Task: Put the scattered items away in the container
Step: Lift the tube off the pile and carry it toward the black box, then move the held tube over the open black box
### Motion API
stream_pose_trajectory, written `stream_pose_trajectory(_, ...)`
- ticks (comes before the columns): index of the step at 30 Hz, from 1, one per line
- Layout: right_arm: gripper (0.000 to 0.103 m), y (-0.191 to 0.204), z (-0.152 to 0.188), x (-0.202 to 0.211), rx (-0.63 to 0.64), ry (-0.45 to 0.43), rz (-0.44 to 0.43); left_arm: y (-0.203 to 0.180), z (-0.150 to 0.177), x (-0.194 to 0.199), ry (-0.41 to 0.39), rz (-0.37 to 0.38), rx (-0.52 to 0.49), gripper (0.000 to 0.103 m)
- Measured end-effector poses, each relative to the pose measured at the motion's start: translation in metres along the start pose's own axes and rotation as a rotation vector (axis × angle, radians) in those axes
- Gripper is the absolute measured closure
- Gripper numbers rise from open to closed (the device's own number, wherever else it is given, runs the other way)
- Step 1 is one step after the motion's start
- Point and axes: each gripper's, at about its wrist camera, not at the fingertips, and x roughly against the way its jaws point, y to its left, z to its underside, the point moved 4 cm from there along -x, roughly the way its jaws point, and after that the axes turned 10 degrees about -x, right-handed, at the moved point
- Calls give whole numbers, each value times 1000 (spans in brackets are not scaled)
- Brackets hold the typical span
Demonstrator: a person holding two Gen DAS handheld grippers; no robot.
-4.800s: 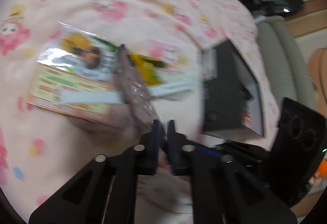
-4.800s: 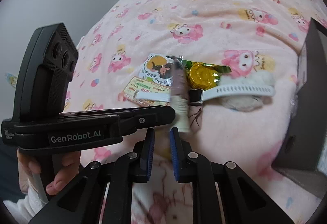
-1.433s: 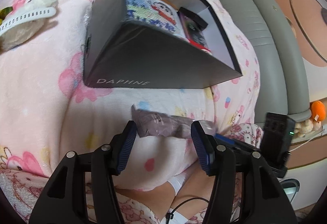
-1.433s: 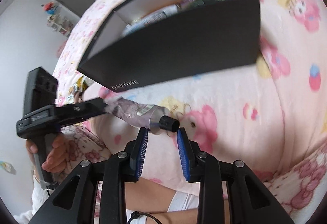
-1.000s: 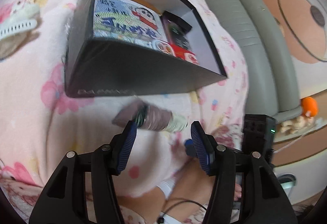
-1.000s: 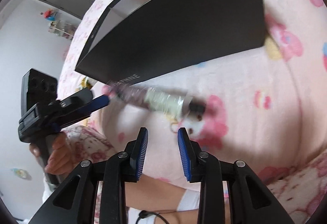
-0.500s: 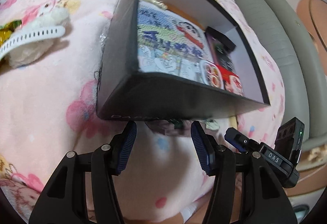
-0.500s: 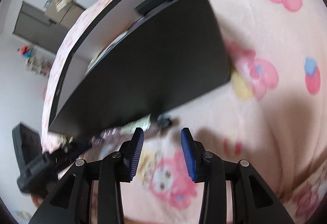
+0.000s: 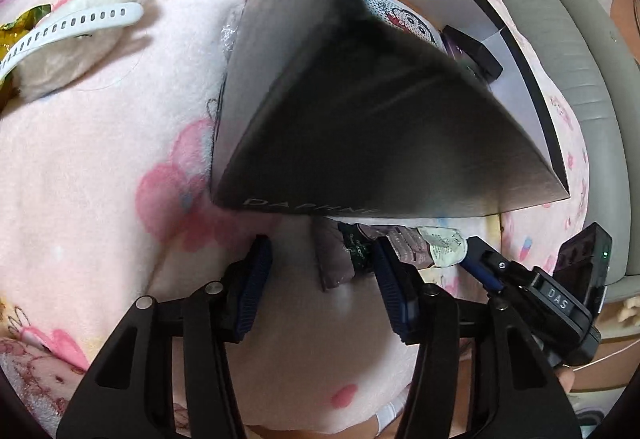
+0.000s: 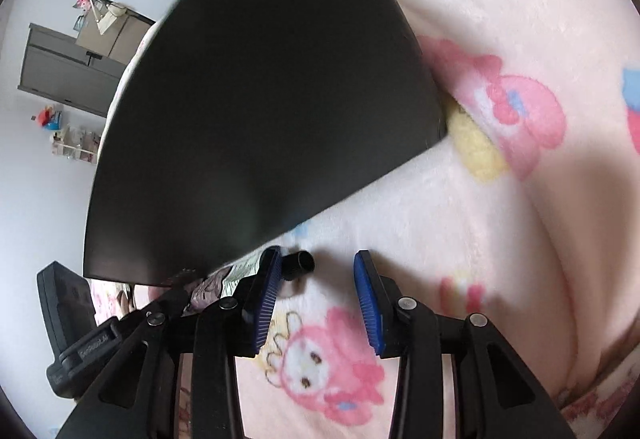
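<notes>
Now crinkled tube (image 9: 384, 245) on fleecy blanket (image 9: 100, 167) beside matte black box (image 9: 360, 127); both grippers' fingers wide, empty.

Black box (image 9: 360, 119) wall looms right ahead of both grippers, blocking forward travel. Tube (image 9: 384, 243) lies on the bed (image 9: 100, 167) against the box's base, between the spread left gripper (image 9: 322, 287) fingers. Bare blanket right of the box; open top above.

Both grippers: jaws apart, nothing gripped.
Left gripper (image 9: 322, 279) and right gripper (image 10: 316, 287) low beside the black box (image 9: 360, 111), near wall.
</notes>
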Motion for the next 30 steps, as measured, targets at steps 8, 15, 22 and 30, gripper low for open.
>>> stream_pose_trajectory(8,68,9,10,-15,46,15,-69,-4,-1,-3,7,50,-33,51)
stream_pose_trajectory(15,67,8,35,-7,109,57,-54,-5,3,1,12,58,-62,65)
stream_pose_trajectory(22,64,8,52,-14,139,76,-57,8,-8,-10,32,116,24,51)
stream_pose_trajectory(30,63,9,80,5,187,73,-69,4,4,19,-1,178,-18,62)
